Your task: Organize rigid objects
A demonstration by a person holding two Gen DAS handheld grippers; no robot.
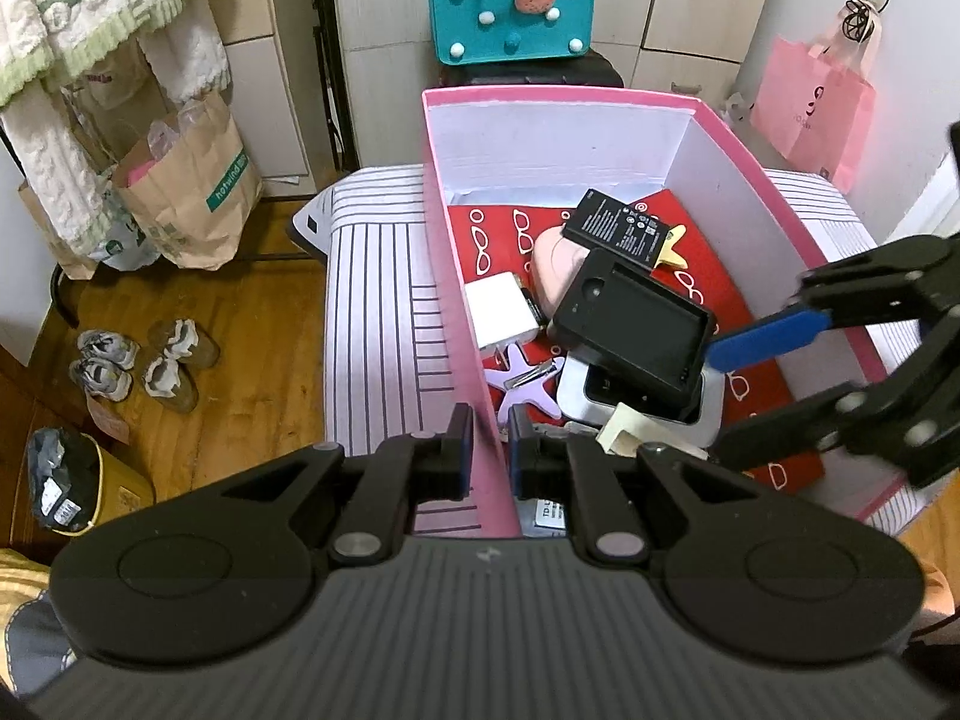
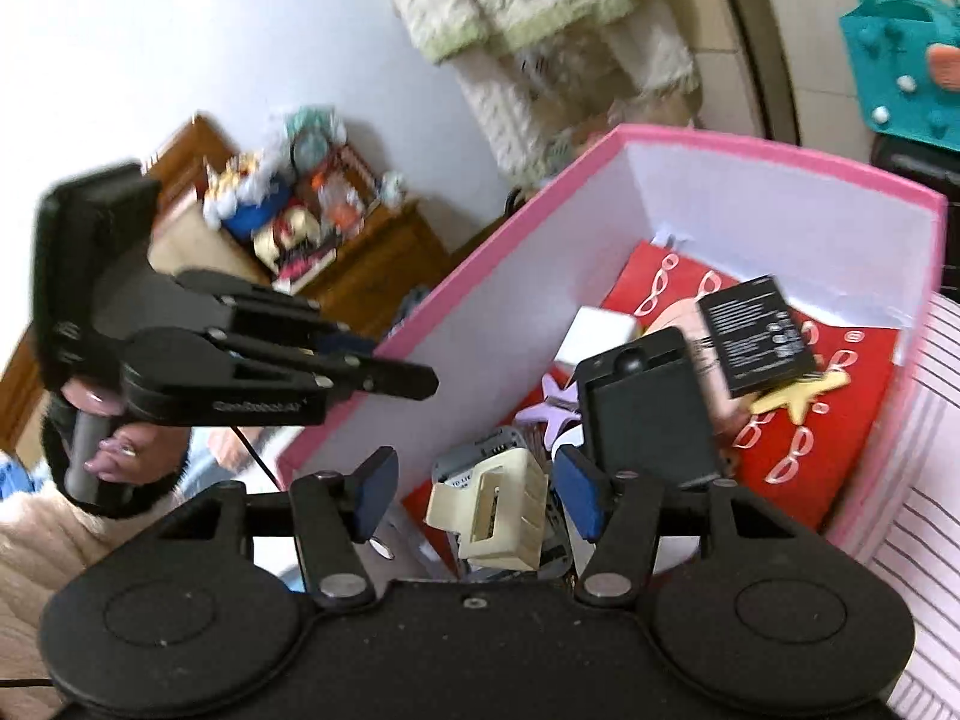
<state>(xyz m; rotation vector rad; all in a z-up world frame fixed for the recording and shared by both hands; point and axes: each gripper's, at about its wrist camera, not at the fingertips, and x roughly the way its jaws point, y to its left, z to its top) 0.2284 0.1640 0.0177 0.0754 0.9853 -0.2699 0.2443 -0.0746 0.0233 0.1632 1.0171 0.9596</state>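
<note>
Left wrist view: left gripper (image 1: 489, 450) jaws pinch the pink cardboard box (image 1: 474, 336) wall at 6 o'clock. Right gripper (image 2: 474, 495) jaws wide around cream plastic adapter (image 2: 489, 513), loose inside; clutter could shift, spoiling the grasp.

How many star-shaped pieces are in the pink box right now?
2. A purple star lies near the left wall of the pink box, beside the white block. A yellow star lies on the red sheet, partly under the black battery. Clutter could hide more.
</note>
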